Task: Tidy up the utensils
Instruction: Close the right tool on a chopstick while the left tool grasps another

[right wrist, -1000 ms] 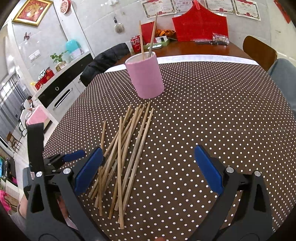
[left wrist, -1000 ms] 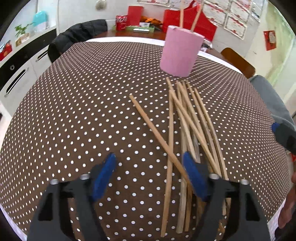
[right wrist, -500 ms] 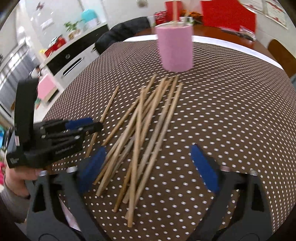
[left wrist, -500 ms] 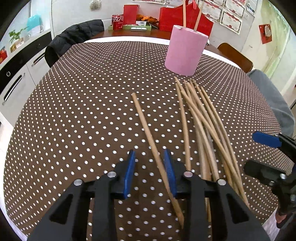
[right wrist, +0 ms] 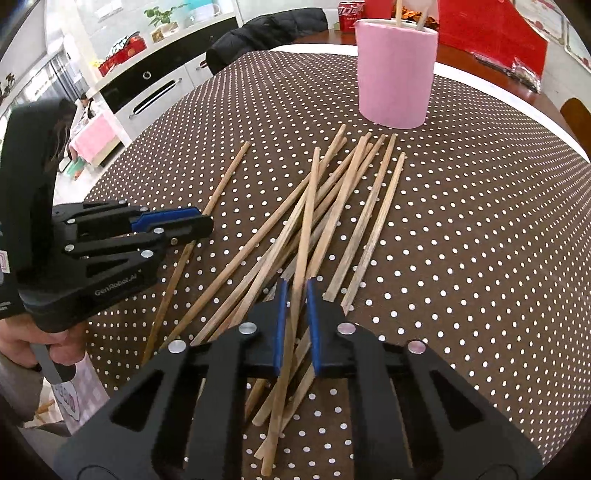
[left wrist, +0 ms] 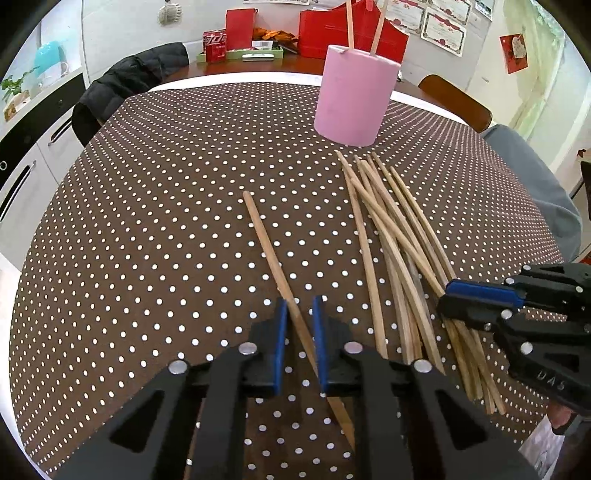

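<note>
Two chopsticks point(left wrist: 349, 24) in pink cup point(left wrist: 354, 96)

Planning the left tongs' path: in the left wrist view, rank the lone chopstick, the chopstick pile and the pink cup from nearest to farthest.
1. Lone chopstick: between the left tongs pads.
2. Chopstick pile: to the right.
3. Pink cup: far ahead, right of centre.

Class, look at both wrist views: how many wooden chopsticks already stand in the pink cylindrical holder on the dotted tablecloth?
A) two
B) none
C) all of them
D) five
A: two wooden chopsticks poke up from the pink cylindrical holder, while the rest lie on the brown dotted tablecloth.
</note>
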The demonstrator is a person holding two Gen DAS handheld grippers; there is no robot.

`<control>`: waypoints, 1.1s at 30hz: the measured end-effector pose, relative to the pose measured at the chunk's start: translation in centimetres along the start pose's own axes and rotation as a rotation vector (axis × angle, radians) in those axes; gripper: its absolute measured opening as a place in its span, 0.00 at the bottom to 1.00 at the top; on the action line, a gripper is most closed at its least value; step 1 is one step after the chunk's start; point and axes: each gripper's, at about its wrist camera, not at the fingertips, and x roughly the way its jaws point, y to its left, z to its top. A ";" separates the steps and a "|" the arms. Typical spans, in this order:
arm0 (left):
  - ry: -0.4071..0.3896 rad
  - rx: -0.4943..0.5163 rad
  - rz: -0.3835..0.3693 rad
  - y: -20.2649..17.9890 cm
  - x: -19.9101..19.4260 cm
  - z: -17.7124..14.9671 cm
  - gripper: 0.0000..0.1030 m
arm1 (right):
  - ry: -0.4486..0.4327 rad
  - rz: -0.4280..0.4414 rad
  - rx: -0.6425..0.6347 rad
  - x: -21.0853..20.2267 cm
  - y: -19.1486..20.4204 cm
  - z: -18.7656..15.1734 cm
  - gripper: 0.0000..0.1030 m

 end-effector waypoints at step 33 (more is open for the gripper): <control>0.018 0.087 0.024 -1.4 0.9 1.2 0.09 | 0.063 0.001 -0.018 1.2 -0.6 2.0 0.06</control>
